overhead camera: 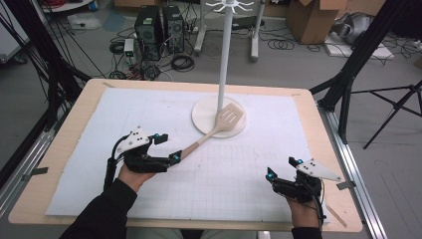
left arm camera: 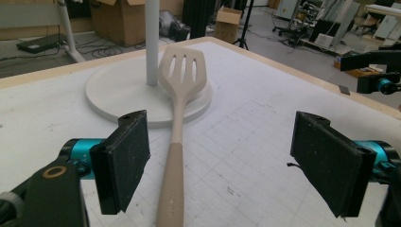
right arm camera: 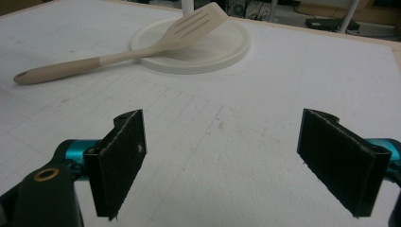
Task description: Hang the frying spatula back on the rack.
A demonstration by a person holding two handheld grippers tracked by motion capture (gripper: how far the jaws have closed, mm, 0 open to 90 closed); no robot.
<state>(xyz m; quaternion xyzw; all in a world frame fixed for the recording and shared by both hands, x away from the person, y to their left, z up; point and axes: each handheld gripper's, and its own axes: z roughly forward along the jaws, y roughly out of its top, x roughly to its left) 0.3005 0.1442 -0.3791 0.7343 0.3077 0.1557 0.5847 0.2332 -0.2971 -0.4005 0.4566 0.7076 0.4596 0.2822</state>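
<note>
— Spatula [overhead camera: 214, 128] lies on the white mat [overhead camera: 149, 114], its slotted blade resting up on the round base [overhead camera: 201, 117] of the stand, just beside the pole [overhead camera: 224, 55]. The handle runs down off the base onto the mat.

— Which way does it point?

— In the high view its long axis is diagonal: blade up and to the right, handle end down and to the left, right at the left gripper [overhead camera: 166, 149].

— Is that gripper holding it?

— No. Its jaws stand wide apart, and in the left gripper view the handle [left arm camera: 171, 189] lies between them, nearer the left pad [left arm camera: 124, 161], touching neither as far as I can tell. The right gripper [overhead camera: 281, 174] is also spread open, holding nothing, well apart from the spatula near the mat's right front.

— So how should the grasp go?

— I'd judge: centre the handle between the pads first, keep the jaws square across the long axis, get low to the mat, then close on the thicker tan end. An off-centre pinch could swing the blade against the pole.
</note>
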